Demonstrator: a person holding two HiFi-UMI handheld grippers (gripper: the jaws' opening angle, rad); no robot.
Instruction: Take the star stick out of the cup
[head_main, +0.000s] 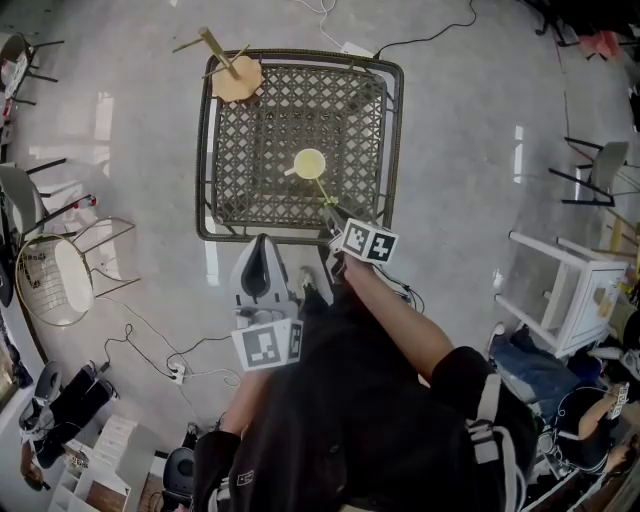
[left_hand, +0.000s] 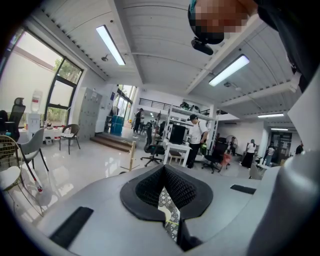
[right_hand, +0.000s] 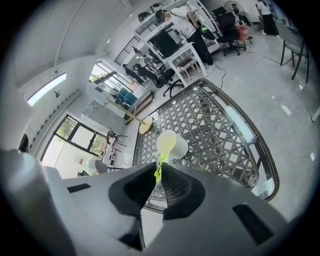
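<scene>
Table (head_main: 204, 150): one cup (head_main: 309, 163) | one star stick (head_main: 321, 187), right gripper (head_main: 332, 212) clamping | left gripper (head_main: 262, 242) closed

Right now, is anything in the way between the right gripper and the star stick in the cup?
No, nothing visible is. The right gripper has its jaws pinched on the star stick, which leans out of the cup on the table. Nothing shows above the cup to block lifting it out.

Pale cup (head_main: 309, 163) upright; thin yellow-green star stick (right_hand: 159, 167) leaning out of it, upper end pinched in right tongs (right_hand: 156, 176)
</scene>
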